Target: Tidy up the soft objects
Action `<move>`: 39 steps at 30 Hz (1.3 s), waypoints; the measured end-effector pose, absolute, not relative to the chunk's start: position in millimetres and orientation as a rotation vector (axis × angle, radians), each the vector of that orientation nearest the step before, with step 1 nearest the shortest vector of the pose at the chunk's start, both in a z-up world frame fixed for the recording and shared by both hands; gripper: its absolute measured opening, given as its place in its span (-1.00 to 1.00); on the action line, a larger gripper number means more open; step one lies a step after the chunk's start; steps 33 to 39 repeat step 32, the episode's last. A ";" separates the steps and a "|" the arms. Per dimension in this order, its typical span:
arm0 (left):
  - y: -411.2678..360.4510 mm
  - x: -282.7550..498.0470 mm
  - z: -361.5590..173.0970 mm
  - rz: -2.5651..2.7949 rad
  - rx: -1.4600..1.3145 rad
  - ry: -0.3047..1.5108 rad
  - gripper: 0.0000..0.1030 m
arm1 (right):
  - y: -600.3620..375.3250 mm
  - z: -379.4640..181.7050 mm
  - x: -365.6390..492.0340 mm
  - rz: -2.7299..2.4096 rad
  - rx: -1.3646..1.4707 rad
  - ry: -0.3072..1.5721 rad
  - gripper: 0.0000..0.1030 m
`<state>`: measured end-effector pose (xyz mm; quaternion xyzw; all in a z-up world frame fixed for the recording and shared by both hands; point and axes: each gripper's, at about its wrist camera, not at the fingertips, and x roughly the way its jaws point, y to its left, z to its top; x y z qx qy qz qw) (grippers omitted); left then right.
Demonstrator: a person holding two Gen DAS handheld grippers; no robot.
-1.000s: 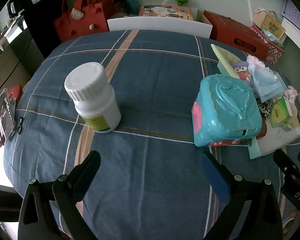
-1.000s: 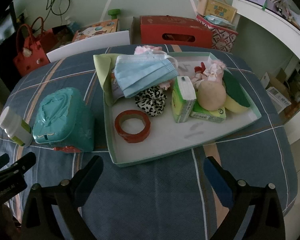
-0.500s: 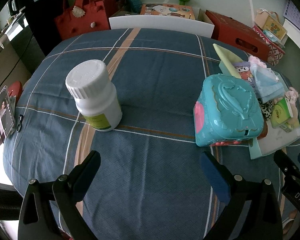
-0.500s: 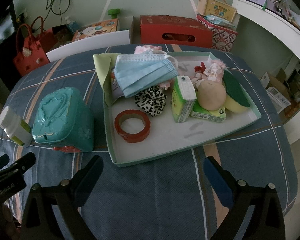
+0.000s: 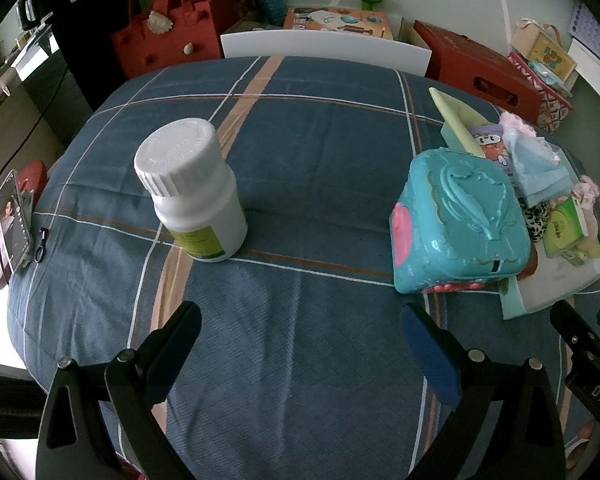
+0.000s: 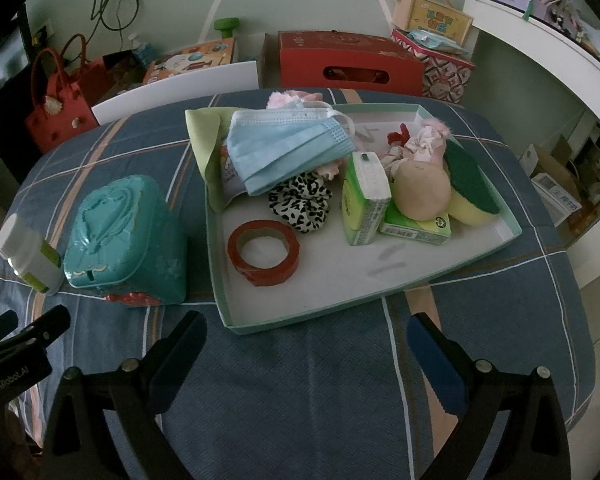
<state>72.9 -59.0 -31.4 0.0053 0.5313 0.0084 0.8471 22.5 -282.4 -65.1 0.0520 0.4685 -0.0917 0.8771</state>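
Nothing on the table has shifted over the last second; only the left wrist view drifts slightly. Left gripper and right gripper both hover with jaws apart, empty, over the near table edge. Soft items (face mask, leopard scrunchie, sponge) lie in the tray. Judgement: sorting not yet begun

A blue face mask lies atop the clutter in the tray, beside a teal box.
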 end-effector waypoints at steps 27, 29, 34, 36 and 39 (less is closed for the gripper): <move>-57.8 70.7 -28.1 0.027 0.015 1.105 0.93 | -283.8 -63.7 21.6 -0.198 0.114 0.975 0.97; -57.9 70.5 -27.9 0.029 0.013 1.106 0.93 | -283.6 -63.8 21.6 -0.198 0.113 0.975 0.97; -58.8 70.9 -28.1 0.031 0.014 1.110 0.93 | -284.2 -63.8 21.5 -0.198 0.113 0.975 0.97; -58.8 70.9 -28.1 0.031 0.014 1.110 0.93 | -284.2 -63.8 21.5 -0.198 0.113 0.975 0.97; -58.8 70.9 -28.1 0.031 0.014 1.110 0.93 | -284.2 -63.8 21.5 -0.198 0.113 0.975 0.97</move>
